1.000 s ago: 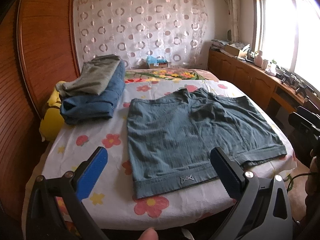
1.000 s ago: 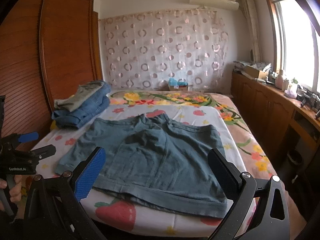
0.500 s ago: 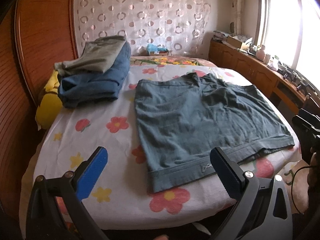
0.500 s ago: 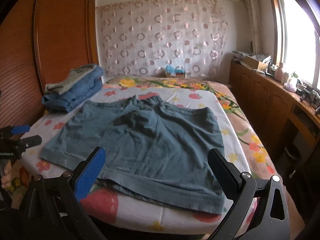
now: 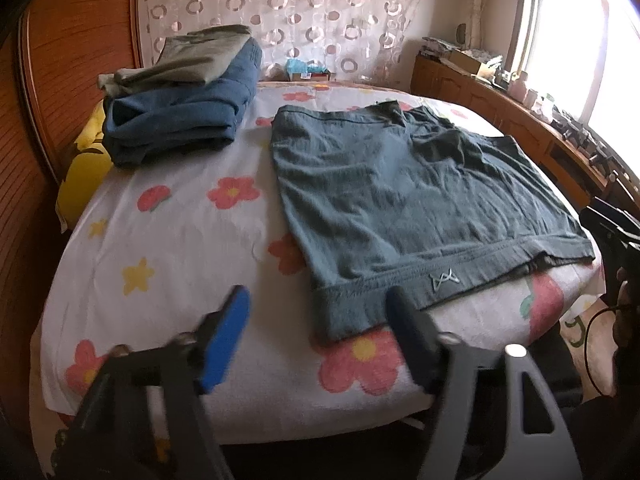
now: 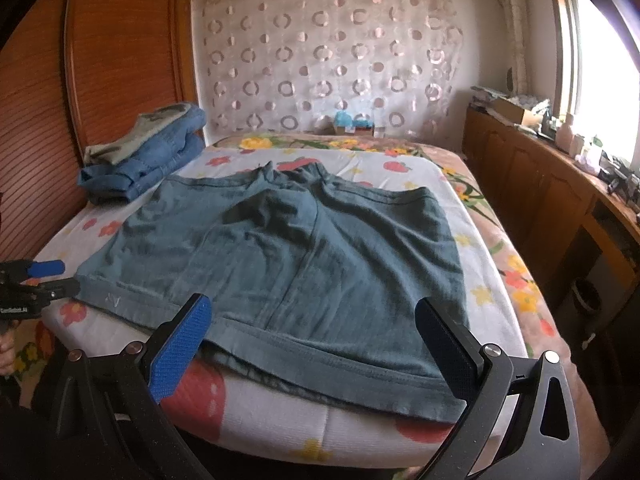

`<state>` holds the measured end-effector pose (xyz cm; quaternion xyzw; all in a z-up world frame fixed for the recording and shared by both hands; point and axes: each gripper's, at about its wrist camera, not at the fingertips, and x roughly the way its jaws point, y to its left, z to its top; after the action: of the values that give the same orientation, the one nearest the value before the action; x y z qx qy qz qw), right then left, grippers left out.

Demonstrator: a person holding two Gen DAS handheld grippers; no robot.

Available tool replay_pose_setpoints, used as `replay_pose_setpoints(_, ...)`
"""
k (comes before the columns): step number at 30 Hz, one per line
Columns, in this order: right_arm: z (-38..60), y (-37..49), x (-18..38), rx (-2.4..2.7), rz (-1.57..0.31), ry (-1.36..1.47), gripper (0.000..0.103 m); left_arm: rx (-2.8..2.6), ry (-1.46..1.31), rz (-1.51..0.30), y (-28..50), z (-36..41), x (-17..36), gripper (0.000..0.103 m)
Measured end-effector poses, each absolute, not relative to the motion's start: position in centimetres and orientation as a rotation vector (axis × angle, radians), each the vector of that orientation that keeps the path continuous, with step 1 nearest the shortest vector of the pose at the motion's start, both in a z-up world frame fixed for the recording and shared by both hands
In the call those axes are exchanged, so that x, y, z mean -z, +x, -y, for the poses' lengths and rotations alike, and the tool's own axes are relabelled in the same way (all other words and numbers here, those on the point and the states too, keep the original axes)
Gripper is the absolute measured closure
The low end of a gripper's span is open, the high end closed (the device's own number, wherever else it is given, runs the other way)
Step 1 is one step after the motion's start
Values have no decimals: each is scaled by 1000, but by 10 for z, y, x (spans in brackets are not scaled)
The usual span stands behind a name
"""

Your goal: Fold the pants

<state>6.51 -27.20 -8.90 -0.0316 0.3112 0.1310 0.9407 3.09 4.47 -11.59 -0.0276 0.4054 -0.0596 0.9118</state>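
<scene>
Daylight glares from the window (image 5: 568, 28); fisheye-bent edges, left view's jaws blurred

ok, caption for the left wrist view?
Left claw closing over the near corner of teal shorts spread flat on a floral bedsheet.

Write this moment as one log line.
grey-green cotton pants: flat, unfolded | left hand-held gripper: closing over hem corner | right hand-held gripper: open

Sunlit window (image 6: 592, 60), wooden wardrobe (image 6: 120, 52)
</scene>
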Motion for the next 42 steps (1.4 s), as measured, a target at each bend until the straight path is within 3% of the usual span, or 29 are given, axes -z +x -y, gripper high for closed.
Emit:
replay_pose_setpoints(2,271,66,92,-272,-643,-68,0,133,-57,-838,30,-45,118,48)
replay_pose_setpoints(4,269,67,94,-279,-650,-71,0,141,-52,-844,28,-43,120,61)
replay_pose_setpoints(11,268,68,100,-292,-666,-76,0,170,-29,-836,26,-40,122,72)
replay_pose_setpoints(13,268,69,102,-301,-672,-77,0,188,-24,-832,25,-38,121,87)
replay_pose_setpoints(16,268,70,105,-310,-684,-82,0,196,0,-820,24,-34,117,98)
replay_pose_setpoints(25,271,71,110,-326,-691,-80,5,273,-29,-763,29,-26,88,101)
replay_pose_setpoints(42,294,73,107,-303,-690,-58,41,458,33,-697,70,47,42,101)
